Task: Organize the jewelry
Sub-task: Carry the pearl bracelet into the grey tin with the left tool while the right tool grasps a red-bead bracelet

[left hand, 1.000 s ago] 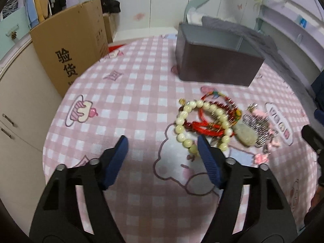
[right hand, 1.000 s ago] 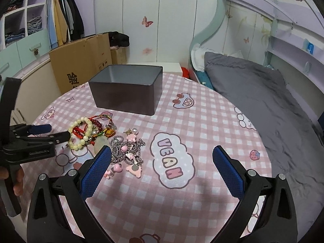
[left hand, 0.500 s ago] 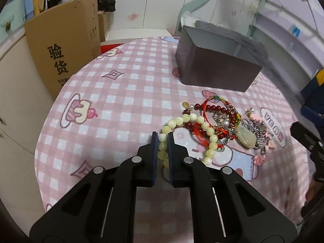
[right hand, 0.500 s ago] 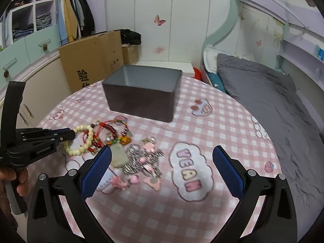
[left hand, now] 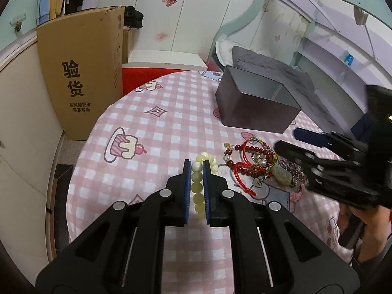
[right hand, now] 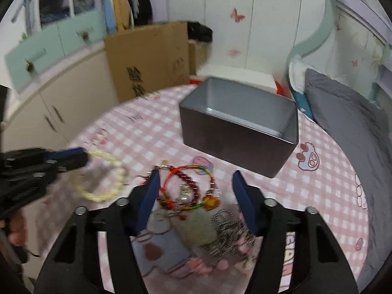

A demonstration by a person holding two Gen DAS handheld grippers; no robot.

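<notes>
My left gripper [left hand: 196, 169] is shut on a cream bead bracelet [left hand: 197, 186] and has pulled it left of the pile; it also shows in the right wrist view [right hand: 103, 178]. The rest of the jewelry lies on the pink checked tablecloth [left hand: 152, 132]: red bead bracelets [left hand: 247, 159], a pale jade pendant [left hand: 281, 175] and silver chains [right hand: 230, 235]. My right gripper [right hand: 196, 186] is open and hovers over the red bracelets [right hand: 186, 183]. The open grey tin box [right hand: 240, 125] stands behind the pile, empty.
A cardboard box [left hand: 80, 73] stands left of the round table. A bed with grey bedding [right hand: 348, 127] is on the right. Cabinets [right hand: 49, 98] line the left wall.
My left gripper shut on the cream bracelet and drew it left, away from the pile. My right gripper moved forward and left over the red bracelets.
</notes>
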